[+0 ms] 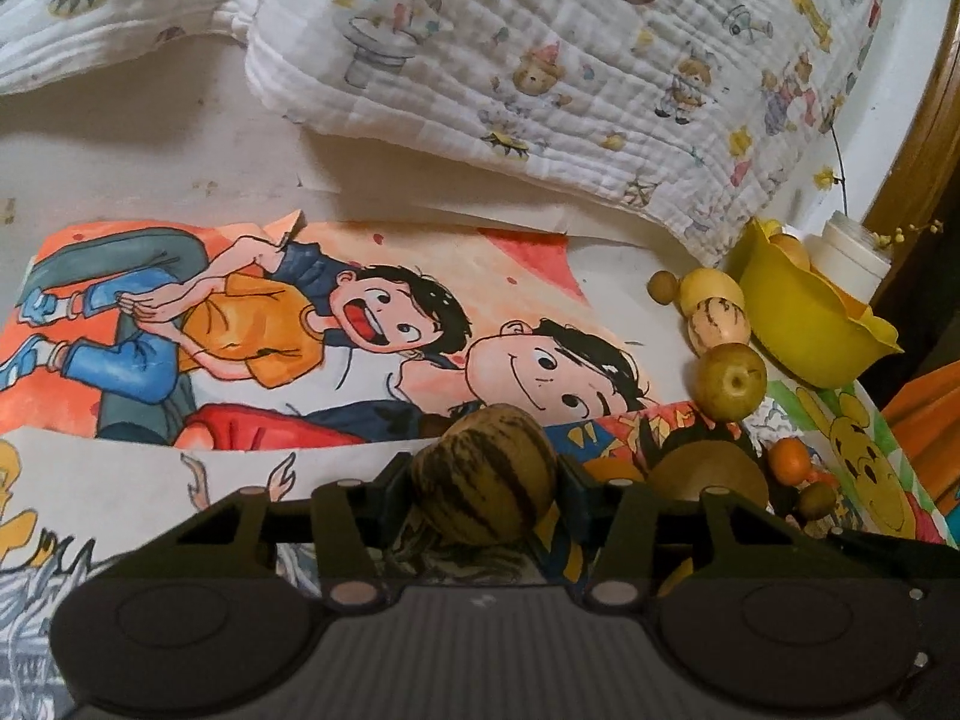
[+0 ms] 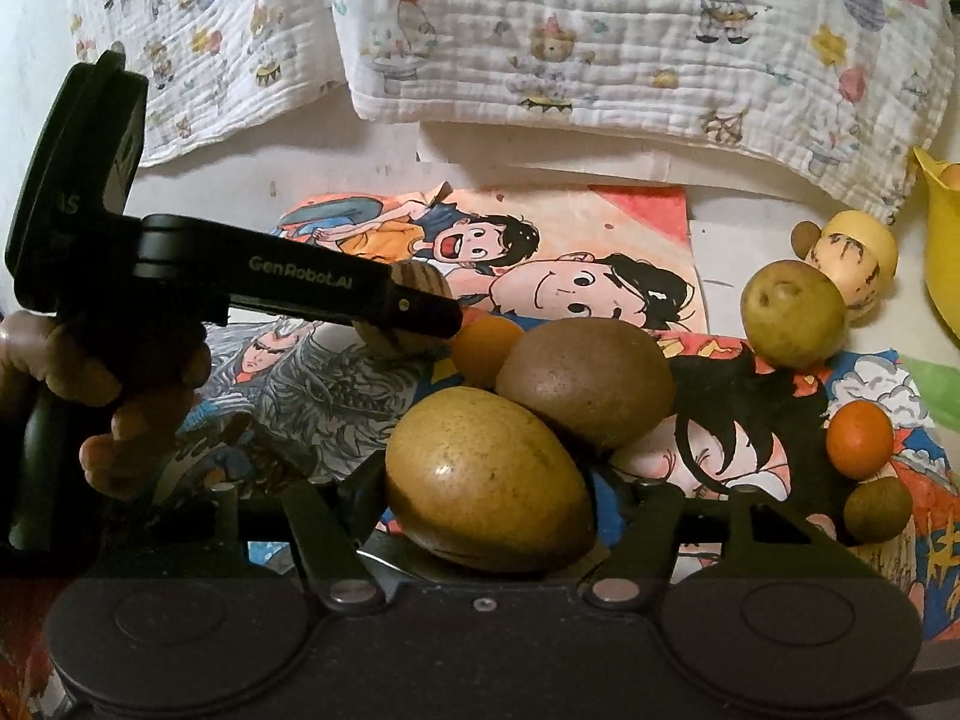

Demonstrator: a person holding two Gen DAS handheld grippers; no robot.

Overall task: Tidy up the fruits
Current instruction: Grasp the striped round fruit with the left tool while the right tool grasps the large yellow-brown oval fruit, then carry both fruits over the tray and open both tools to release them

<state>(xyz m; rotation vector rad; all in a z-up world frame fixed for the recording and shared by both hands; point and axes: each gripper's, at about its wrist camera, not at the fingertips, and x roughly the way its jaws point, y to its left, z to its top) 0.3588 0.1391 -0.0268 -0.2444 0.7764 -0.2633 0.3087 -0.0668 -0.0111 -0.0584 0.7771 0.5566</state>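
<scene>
A brown-striped round fruit (image 1: 480, 456) sits between the fingers of my left gripper (image 1: 483, 480), and both pads press its sides. The right wrist view shows that left gripper (image 2: 420, 312) from the side, closed on the same striped fruit (image 2: 420, 282), low over the drawings. My right gripper (image 2: 492, 504) is shut on a large yellow-green speckled fruit (image 2: 486, 474). Right behind it lies a brown oval fruit (image 2: 585, 381). A yellow bowl (image 1: 804, 324) with fruit inside stands at the far right.
Loose fruits lie toward the bowl: a green apple-like one (image 2: 792, 312), a pale striped one (image 2: 840, 276), two small oranges (image 2: 858, 438) (image 2: 486, 348) and a small brown one (image 2: 876, 507). Cartoon drawings (image 1: 300, 330) cover the surface. A quilted blanket (image 1: 540, 60) lies behind, a white jar (image 1: 852, 246) beside the bowl.
</scene>
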